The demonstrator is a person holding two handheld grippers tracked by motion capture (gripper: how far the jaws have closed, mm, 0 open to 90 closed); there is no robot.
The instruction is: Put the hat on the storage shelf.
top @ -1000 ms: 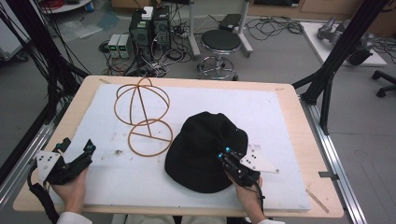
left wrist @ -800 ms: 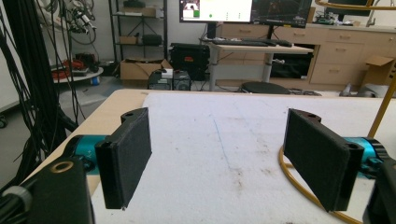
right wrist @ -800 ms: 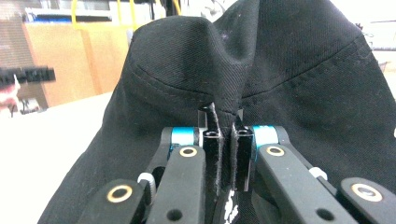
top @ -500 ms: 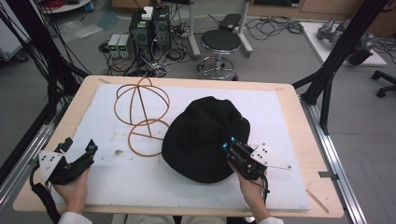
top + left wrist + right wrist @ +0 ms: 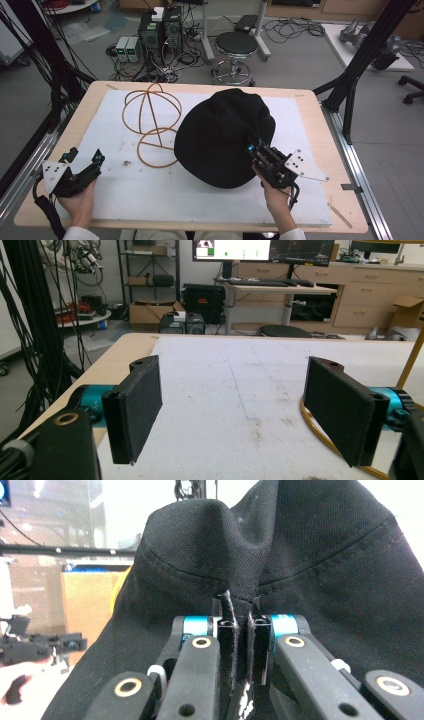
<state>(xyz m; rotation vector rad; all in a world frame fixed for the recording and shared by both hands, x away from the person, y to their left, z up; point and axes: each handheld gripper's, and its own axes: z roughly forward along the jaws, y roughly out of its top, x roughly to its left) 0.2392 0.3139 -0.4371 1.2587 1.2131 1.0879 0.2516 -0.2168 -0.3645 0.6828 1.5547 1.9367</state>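
Observation:
A black fabric hat (image 5: 220, 135) hangs lifted over the middle of the white mat, its crown toward the far side. My right gripper (image 5: 254, 150) is shut on the hat's near edge; in the right gripper view the black cloth (image 5: 280, 555) is pinched between the two pads and rises in front of the camera. An orange wire stand (image 5: 150, 120) made of hoops stands at the mat's left rear, its base ring just left of the hat. My left gripper (image 5: 95, 161) rests at the front left corner, jaws open with nothing between them; its pads (image 5: 135, 405) stand wide apart over bare mat.
The white mat (image 5: 150, 195) covers a wooden table (image 5: 310, 100). Black frame posts stand at both sides. Beyond the far edge are a round stool (image 5: 236, 45), computer boxes (image 5: 159, 27) and cables on the floor. The orange base ring (image 5: 320, 435) lies just right of my left gripper.
My right gripper has risen with the hat's edge in it, and the hat has lifted and swung toward the far side of the mat. The left gripper has stayed put.

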